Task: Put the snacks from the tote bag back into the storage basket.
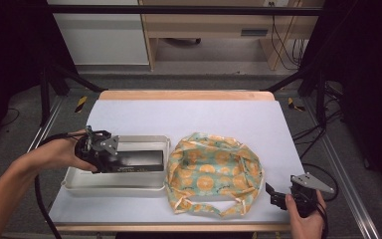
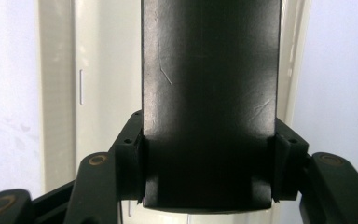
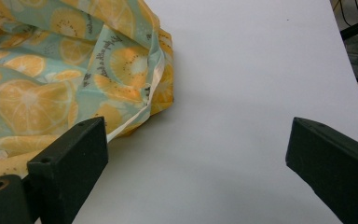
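Observation:
A long black box (image 1: 140,160) lies lengthwise over the shallow white tray (image 1: 114,187) at the table's left. My left gripper (image 1: 123,162) is shut on its near end, held by a hand coming from the left. In the left gripper view the black box (image 2: 209,84) runs up between the pads (image 2: 133,158), which press on both of its sides, with the white tray (image 2: 102,93) beneath. An orange-slice patterned cloth bag (image 1: 214,172) lies crumpled at the centre. My right gripper (image 1: 273,195) stands open by the bag's front right corner; in its own view the right gripper (image 3: 196,140) holds nothing, the bag (image 3: 51,70) just beside its left jaw.
A pale table cover (image 1: 189,117) spans the table, with bare room behind the tray and bag and at the right (image 3: 242,70). The bag's cream drawstring (image 1: 229,206) trails toward the front edge. Black frame bars and cables flank the table.

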Action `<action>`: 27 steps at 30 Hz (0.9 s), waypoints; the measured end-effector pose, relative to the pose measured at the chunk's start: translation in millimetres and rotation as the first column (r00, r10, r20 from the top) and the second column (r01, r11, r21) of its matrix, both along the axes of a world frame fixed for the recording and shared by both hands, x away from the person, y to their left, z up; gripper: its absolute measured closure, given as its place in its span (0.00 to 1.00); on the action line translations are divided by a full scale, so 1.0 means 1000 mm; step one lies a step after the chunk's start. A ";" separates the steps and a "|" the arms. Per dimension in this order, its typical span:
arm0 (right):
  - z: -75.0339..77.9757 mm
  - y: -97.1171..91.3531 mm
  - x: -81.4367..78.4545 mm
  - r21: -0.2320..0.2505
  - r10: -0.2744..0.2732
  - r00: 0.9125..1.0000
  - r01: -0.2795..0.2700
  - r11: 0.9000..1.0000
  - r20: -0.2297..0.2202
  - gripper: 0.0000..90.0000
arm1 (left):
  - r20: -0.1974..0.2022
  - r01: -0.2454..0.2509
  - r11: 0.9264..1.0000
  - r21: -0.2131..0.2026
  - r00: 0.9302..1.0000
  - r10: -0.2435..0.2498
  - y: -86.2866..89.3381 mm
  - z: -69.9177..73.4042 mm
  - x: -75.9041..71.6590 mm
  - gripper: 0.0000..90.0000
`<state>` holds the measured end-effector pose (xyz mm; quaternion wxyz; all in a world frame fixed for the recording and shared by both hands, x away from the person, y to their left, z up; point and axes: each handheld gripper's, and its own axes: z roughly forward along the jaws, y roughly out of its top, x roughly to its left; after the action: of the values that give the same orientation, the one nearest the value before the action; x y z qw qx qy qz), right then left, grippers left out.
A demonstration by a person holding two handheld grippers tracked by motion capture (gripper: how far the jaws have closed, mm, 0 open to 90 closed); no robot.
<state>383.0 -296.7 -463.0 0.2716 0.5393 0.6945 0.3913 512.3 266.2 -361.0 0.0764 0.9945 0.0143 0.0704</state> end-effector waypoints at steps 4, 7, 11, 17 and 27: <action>0.000 0.001 0.000 0.003 0.009 1.000 -0.009 1.000 -0.004 0.07 | -0.005 0.000 1.000 0.000 1.000 0.000 0.001 -0.004 0.000 0.48; 0.000 0.001 0.001 -0.008 0.012 1.000 -0.012 1.000 -0.004 0.07 | -0.009 0.000 1.000 -0.003 1.000 0.000 0.002 -0.007 0.000 0.48; 0.000 0.001 0.000 0.000 0.011 1.000 -0.011 1.000 -0.010 0.07 | -0.017 0.006 1.000 -0.004 1.000 -0.006 0.002 -0.012 0.000 0.48; -0.001 0.001 0.000 -0.002 0.013 1.000 -0.013 1.000 -0.011 0.07 | -0.031 0.007 1.000 -0.007 0.999 -0.008 0.003 -0.019 0.000 0.48; -0.001 0.003 0.000 -0.006 0.017 1.000 -0.017 1.000 -0.013 0.07 | -0.041 0.011 1.000 -0.028 0.999 -0.012 0.004 -0.028 0.001 0.48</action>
<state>383.2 -294.0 -464.2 0.2655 0.5350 0.7020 0.3879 513.3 270.6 -388.8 0.0903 0.9946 0.0111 0.0494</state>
